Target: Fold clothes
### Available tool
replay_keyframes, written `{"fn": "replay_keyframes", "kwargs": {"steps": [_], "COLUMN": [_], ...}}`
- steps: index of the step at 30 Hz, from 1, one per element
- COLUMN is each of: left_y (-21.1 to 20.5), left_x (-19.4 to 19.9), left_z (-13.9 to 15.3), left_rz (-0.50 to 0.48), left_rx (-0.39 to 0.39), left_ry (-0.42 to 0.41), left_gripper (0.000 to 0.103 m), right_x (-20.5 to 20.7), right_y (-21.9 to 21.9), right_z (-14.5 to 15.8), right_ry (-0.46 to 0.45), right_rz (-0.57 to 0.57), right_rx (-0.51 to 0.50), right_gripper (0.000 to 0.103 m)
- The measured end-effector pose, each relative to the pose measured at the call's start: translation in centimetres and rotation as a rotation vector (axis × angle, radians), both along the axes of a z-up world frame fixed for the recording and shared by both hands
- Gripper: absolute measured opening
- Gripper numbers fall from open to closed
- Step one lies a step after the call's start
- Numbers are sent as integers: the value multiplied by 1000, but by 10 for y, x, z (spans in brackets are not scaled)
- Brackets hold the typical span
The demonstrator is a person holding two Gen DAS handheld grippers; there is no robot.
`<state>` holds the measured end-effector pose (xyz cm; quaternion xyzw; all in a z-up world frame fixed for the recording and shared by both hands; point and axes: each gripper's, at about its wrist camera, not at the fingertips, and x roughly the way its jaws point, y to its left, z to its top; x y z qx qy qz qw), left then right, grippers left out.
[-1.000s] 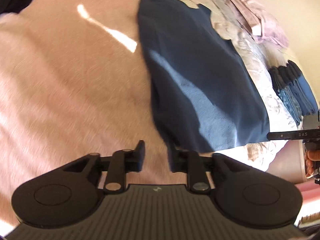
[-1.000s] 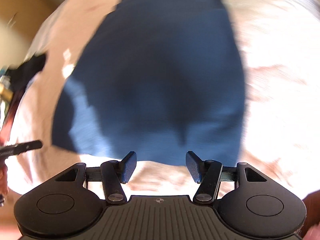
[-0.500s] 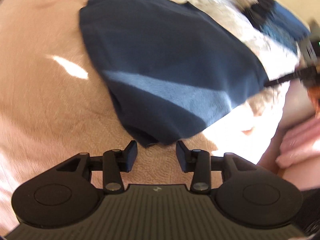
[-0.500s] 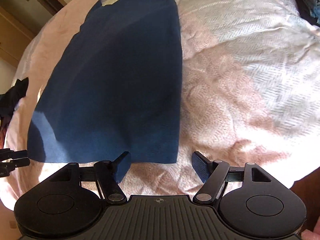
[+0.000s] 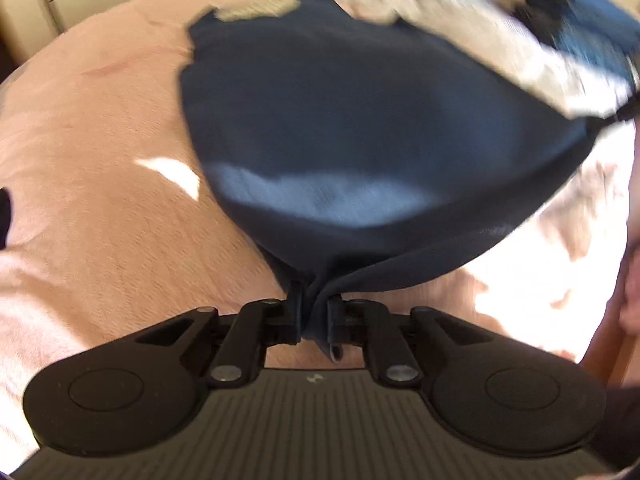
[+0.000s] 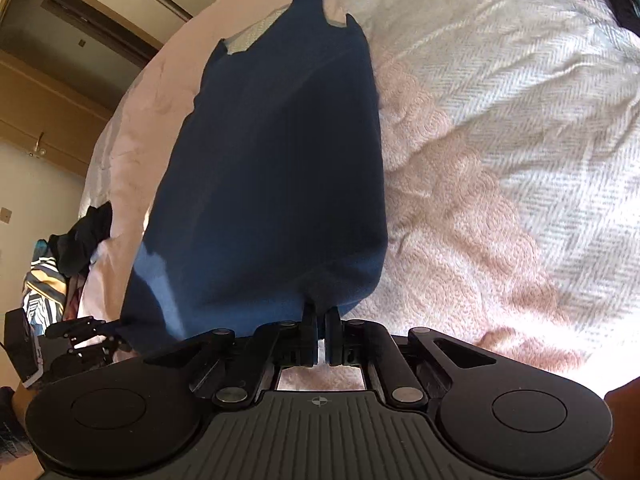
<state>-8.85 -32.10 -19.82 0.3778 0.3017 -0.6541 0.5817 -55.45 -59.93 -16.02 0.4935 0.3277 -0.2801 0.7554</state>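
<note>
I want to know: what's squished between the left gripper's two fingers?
A bunched corner of the navy garment, pinched in the left gripper, shown in the left wrist view.

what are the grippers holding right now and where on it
Both hold the navy garment by its near hem: the left gripper pinches one bunched corner, the right gripper is shut on the other.

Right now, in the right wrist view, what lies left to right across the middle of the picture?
Pile of dark and striped clothes → pink blanket → navy garment → white herringbone cover.
</note>
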Motion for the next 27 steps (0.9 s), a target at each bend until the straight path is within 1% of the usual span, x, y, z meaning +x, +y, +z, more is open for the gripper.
{"fn": "replay_keyframes", "kwargs": {"steps": [1,2,5,7,10,12,15,16,19,21,25,27], "left_y": [0,1,3,-1,-10,-12,-14,-15,-24,-29,-54,-69], "left_x": [3,3,1,2,4,9,16,19,21,22,35,42], "left_z": [11,20,39,37,29,36,47,49,40,34,24,25], "left_rz": [26,30,33,31,26,37,63,75,66,60,80,83], "left_rx": [-21,-27,-21,13,57,55,52,64,106,132,125,110], "left_ry": [21,24,49,65,75,91,122,144,141,140,155,159], "left_gripper": [6,6,5,5,5,5,5,5,5,5,5,5], "right_x": [0,2,1,0,3,4,0,-1,-1,3,26,38], "right_y": [-1,-3,-8,-8,-10,-12,-12,-13,-19,-24,-35,-47], "right_z": [7,12,30,36,25,17,23,27,33,31,29,28], "right_ry": [-5,1,29,40,53,51,22,16,16,13,20,7], "right_rz": [4,4,-12,-13,-15,-24,-70,-80,-92,-90,-46,-35], "right_rx": [-13,-19,-32,-39,-28,-17,-11,-9,-10,-13,-56,-75], "right_gripper": [1,1,1,1,1,1,1,1,1,1,1,1]}}
